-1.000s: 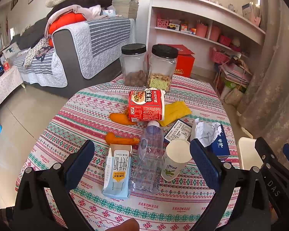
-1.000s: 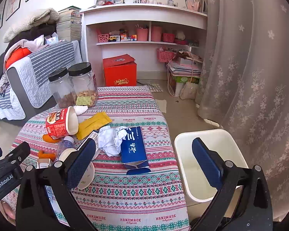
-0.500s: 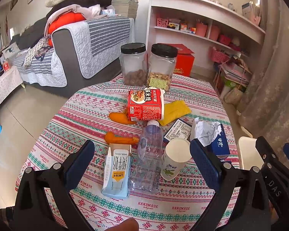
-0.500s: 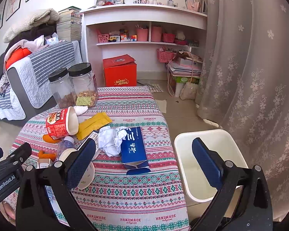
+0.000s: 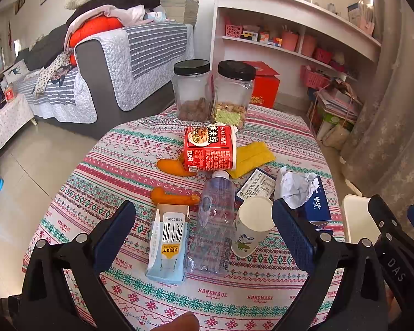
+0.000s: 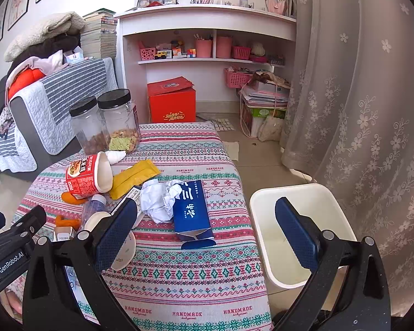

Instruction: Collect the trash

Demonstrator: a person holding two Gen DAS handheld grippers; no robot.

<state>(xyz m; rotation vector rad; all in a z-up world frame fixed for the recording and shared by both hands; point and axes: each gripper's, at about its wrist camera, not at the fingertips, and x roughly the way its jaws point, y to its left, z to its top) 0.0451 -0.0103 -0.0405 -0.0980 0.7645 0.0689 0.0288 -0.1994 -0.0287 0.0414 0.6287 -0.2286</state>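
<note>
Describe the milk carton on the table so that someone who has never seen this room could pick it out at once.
Start at the table with the striped, patterned cloth and go to its near edge, between the left gripper's open fingers. There a milk carton lies flat beside a clear plastic bottle, with a paper cup beyond that. It alone is a pale blue box with a yellow label.

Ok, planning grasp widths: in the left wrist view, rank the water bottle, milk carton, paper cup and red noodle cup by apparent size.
1. water bottle
2. milk carton
3. red noodle cup, though farther away, so likely understated
4. paper cup
</note>
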